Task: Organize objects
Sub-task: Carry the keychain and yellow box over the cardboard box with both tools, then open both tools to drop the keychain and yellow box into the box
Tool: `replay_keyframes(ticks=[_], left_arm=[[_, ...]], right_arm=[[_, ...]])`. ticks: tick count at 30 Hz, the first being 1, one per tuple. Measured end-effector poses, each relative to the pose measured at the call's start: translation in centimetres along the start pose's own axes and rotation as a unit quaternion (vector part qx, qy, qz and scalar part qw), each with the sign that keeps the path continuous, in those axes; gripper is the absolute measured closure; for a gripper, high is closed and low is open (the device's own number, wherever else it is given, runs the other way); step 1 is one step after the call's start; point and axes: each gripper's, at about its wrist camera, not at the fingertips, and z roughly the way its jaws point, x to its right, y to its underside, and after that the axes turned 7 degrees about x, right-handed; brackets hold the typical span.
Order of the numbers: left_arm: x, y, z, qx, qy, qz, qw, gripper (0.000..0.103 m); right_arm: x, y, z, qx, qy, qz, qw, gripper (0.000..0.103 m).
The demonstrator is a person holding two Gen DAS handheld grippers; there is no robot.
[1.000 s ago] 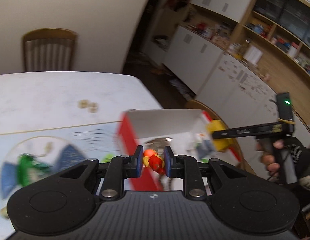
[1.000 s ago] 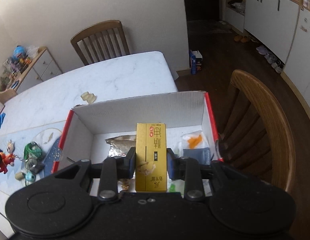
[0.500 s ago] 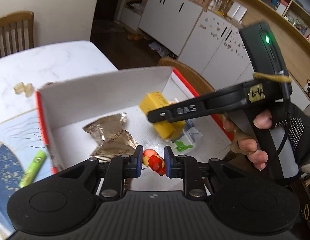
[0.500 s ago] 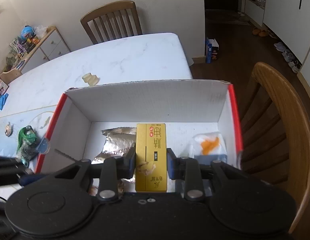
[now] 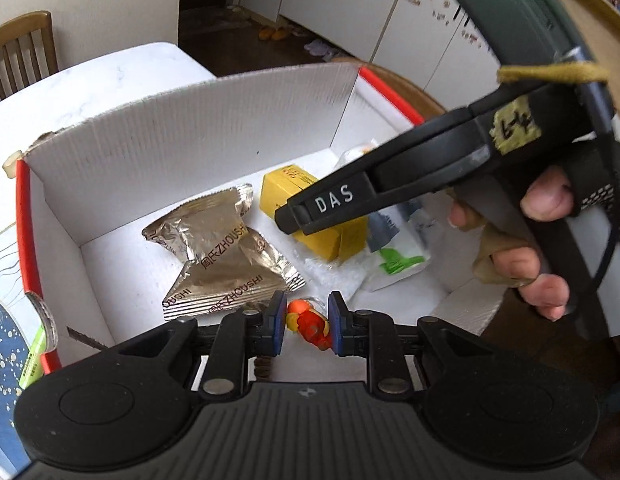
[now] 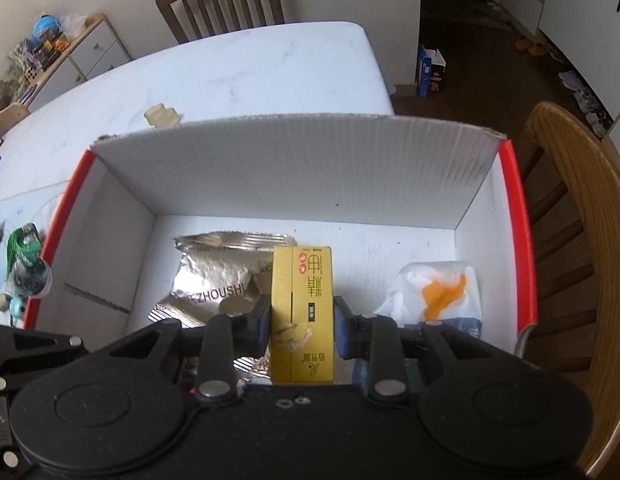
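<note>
A white cardboard box with red edges (image 5: 182, 140) (image 6: 294, 176) stands open on the table. My left gripper (image 5: 304, 322) is shut on a small orange-red toy figure (image 5: 310, 324) and holds it over the box's near side. My right gripper (image 6: 302, 320) is shut on a yellow carton (image 6: 302, 304) and holds it low inside the box; the carton (image 5: 329, 236) and the right gripper's finger (image 5: 341, 200) also show in the left wrist view. A silver snack packet (image 5: 226, 256) (image 6: 214, 276) lies on the box floor.
A white plastic bag with an orange print (image 6: 437, 292) (image 5: 393, 252) lies in the box's right part. Small toys (image 6: 24, 256) and a green tube (image 5: 30, 360) lie left of the box. A wooden chair (image 6: 577, 240) stands to the right, another at the table's far end (image 6: 222, 0).
Both grippers moved forward and down over the box. The right gripper lowered the yellow carton deeper inside. The left gripper swung right from the mat to the box, still holding the toy.
</note>
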Motion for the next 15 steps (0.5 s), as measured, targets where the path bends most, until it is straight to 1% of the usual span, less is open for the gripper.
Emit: replay_keyframes(ticks=[2, 5, 11, 12, 13, 14, 15], left_arm=[[-0.1, 0.0, 0.5, -0.010, -0.005, 0.000, 0.9999, 0.081], [-0.2, 0.1, 0.9, -0.016, -0.015, 0.007, 0.9997, 0.081], [-0.3, 0.0, 1.0, -0.023, -0.016, 0.009, 0.9996, 0.081], [-0.3, 0.0, 0.9, -0.023, -0.020, 0.009, 0.9995, 0.079], [-0.3, 0.0, 0.8, -0.022, -0.020, 0.010, 0.9995, 0.075], [-0.3, 0.0, 0.6, -0.019, -0.021, 0.013, 0.9995, 0.072], [-0.2, 0.0, 0.3, -0.014, -0.024, 0.016, 0.9995, 0.066]], right_arm=[[0.1, 0.0, 0.1, -0.003, -0.005, 0.003, 1.000, 0.074], [0.0, 0.1, 0.3, -0.008, -0.014, 0.002, 1.000, 0.073], [0.2, 0.1, -0.3, -0.005, -0.024, 0.005, 1.000, 0.072], [0.2, 0.0, -0.5, -0.004, -0.026, 0.006, 1.000, 0.072], [0.2, 0.0, -0.7, -0.001, -0.028, 0.008, 1.000, 0.072], [0.3, 0.0, -1.0, 0.002, -0.032, 0.009, 0.999, 0.071], [0.3, 0.0, -1.3, 0.005, -0.034, 0.010, 0.999, 0.071]])
